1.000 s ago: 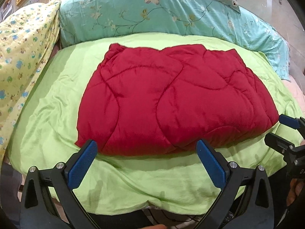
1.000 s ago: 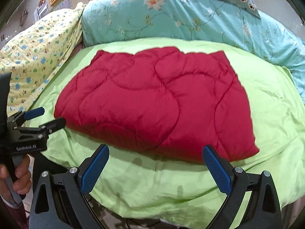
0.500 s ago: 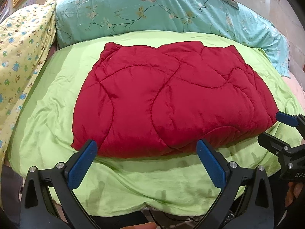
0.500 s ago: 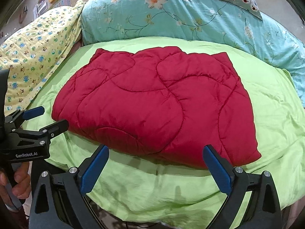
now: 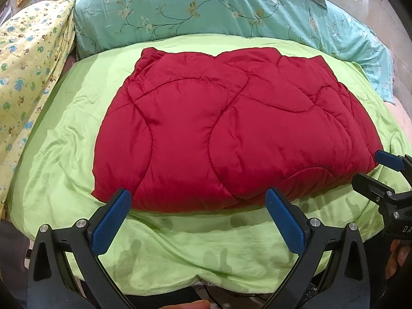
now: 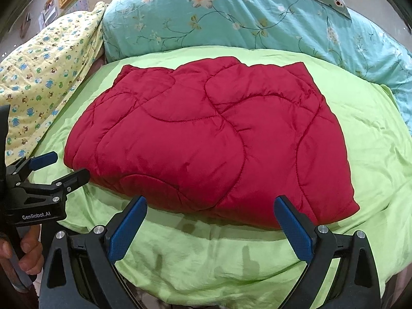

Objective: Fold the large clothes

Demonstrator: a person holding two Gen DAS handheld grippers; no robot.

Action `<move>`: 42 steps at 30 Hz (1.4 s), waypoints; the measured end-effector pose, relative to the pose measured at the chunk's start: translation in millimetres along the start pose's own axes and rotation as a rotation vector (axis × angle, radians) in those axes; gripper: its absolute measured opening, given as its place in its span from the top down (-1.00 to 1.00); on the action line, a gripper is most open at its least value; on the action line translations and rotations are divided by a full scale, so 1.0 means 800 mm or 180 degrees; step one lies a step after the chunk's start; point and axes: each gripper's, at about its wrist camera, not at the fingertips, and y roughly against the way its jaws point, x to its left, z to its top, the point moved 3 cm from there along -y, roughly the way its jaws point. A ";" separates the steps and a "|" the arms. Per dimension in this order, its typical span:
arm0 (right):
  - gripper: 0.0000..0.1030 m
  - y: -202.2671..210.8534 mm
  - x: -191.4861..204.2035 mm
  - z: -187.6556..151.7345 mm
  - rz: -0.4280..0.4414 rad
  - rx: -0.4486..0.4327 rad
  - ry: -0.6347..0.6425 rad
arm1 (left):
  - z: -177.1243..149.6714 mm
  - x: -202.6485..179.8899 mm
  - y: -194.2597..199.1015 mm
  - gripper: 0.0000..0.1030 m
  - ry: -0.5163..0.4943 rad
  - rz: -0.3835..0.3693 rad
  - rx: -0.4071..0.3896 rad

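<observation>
Left wrist: left hand-held gripper (image 5: 198, 215) gapes wide, empty, beside red quilt (image 5: 231, 134).

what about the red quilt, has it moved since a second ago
No. The red quilt sits where it did on the green sheet, far edge just as close to the teal pillow.

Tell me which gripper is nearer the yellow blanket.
Left. The left gripper sits at the red quilt's near edge on the side toward the yellow blanket; the right gripper is at the same edge, farther from it. Both have open jaws.
</observation>
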 end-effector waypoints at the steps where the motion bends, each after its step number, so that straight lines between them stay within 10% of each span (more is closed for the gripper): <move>1: -0.94 -0.001 0.000 0.000 0.0000 0.0004 -0.0003 | 0.000 -0.001 0.000 -1.00 0.0001 -0.0003 -0.0001; 42: -0.94 -0.011 -0.003 0.006 0.0031 0.0040 -0.0065 | 0.008 -0.009 -0.003 -1.00 -0.0015 -0.0051 -0.0040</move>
